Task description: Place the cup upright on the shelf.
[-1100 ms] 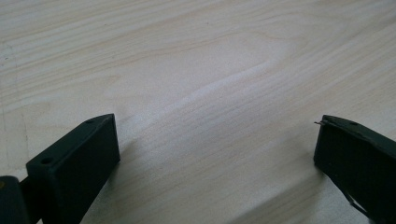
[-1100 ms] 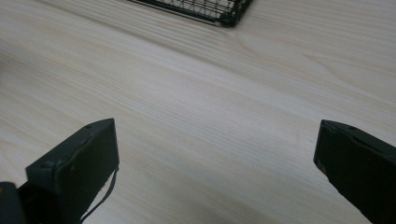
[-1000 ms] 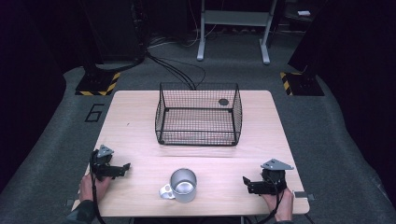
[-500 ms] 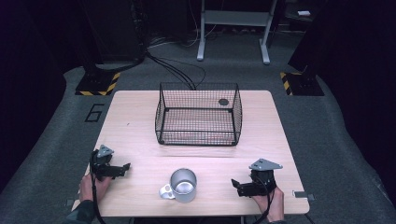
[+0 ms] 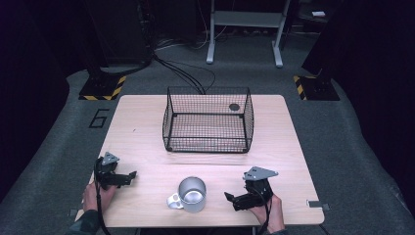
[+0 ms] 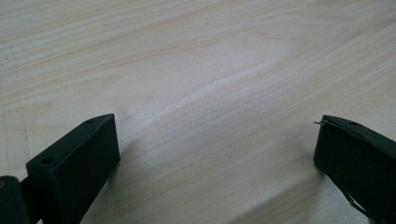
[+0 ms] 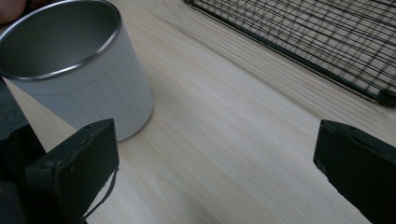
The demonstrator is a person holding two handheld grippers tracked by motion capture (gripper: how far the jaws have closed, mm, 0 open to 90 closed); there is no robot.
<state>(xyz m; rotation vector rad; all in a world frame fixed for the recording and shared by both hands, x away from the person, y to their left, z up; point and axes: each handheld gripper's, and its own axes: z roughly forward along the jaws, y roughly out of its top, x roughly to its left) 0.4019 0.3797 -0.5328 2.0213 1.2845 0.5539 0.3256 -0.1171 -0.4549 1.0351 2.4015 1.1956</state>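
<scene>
A silver metal mug [image 5: 191, 194] stands upright near the table's front edge, its handle at the front left. My right gripper [image 5: 234, 199] lies a short way to its right, open, its jaws pointing at the mug. In the right gripper view the mug [image 7: 74, 65] stands just beyond the left jaw, apart from it. My left gripper [image 5: 128, 176] rests open at the front left, pointing right, with bare wood [image 6: 210, 93] between its jaws. A black wire basket [image 5: 208, 120] stands at the table's middle back.
A small dark round thing [image 5: 234, 106] lies at the basket's far right corner. The basket's lower edge [image 7: 299, 51] crosses the top of the right gripper view. The pale wooden table [image 5: 147, 137] stands on grey carpet with cables and stand feet behind.
My right gripper has moved left along the front edge toward the mug and turned its jaws to face it. The left gripper has stayed put.
</scene>
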